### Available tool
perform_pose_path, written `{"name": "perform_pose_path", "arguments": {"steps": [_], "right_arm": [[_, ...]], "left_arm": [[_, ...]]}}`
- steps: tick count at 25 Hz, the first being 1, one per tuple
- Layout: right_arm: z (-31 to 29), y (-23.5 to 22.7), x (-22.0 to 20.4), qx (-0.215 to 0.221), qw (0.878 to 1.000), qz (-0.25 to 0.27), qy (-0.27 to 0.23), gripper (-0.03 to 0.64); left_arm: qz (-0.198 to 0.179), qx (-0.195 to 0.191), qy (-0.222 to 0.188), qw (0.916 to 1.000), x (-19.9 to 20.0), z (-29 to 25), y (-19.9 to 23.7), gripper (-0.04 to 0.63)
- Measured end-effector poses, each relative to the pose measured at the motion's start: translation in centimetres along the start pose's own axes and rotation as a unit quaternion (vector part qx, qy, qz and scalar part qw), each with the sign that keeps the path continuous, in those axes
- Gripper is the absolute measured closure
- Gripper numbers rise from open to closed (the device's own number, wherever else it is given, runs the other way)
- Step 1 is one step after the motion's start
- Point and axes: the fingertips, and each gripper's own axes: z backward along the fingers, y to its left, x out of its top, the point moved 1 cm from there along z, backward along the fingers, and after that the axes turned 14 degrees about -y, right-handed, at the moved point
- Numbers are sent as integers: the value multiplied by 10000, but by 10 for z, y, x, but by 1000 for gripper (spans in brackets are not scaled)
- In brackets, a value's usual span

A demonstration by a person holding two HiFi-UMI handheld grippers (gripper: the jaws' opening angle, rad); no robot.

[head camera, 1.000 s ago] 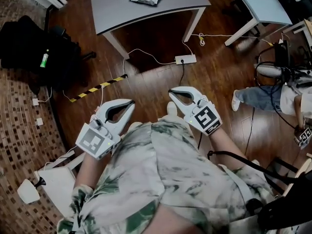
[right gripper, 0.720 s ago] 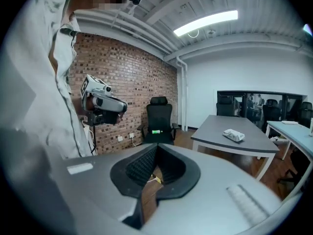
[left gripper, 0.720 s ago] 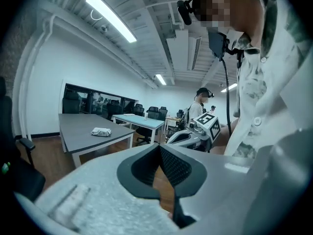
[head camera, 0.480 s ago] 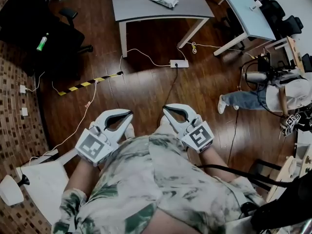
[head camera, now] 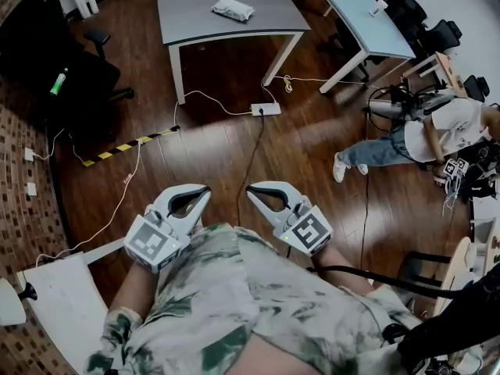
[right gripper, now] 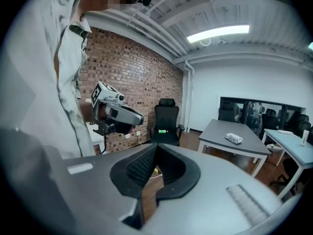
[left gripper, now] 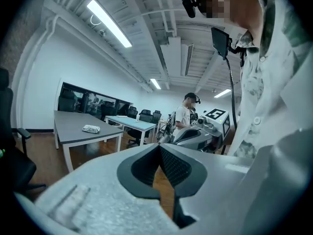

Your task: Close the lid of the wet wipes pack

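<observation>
Approach is what this step is asking for. The pack (head camera: 233,8) is lying on the grey tabletop (head camera: 187,6) at 12 o'clock in the head view, well apart from both claws, which are hanging close to the person's chest at 6 o'clock. The left claw (head camera: 205,190) is showing its jaws pressed together with nothing between them. The right claw (head camera: 251,190) is showing the same, tips touching and empty.

To do this well, I am judging that the person is needing to walk up until the pack is sitting squarely below the head camera. One claw could then be pressing flat on the lid while the other is steadying the pack's end. Closed jaws are probably serving fine for pressing, so opening is likely not being called for. Stepping over the power strip (head camera: 266,108) and its cable on the floor is deserving care.

The lid is showing too small in every view. I cannot tell whether it is standing open or which way its hinge is facing. The person's shirt (head camera: 258,303) is hiding the wrists and the floor beneath.
</observation>
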Motion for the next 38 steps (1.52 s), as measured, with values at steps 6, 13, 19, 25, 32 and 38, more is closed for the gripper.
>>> {"name": "perform_pose_path", "arguments": {"steps": [6,13,19,25,32,38], "right_arm": [[89,26,-16,-172,9998,-89,-44,612],[140,54,-41,-128,9999,-81,33,614],[174,78,-31,-196,9998,-1,-65,614],[189,94,-26,-372,9991,-2,-208,614],[215,102,-26,-700,9973,40,-223,612],[223,105,-17,-712,9969,162,-297,612]], "left_arm": [[-136,-47,38,9999,-3,-22,-78,592],[-30,20,148,9999,-23,-16,-143,594],[-107,-193,198,9996,-28,-17,-197,594],[-237,-506,196,9982,-29,-19,-227,592],[-220,-892,300,9953,-39,-23,-249,592],[-348,-1069,217,9934,-33,-32,-260,592]]}}
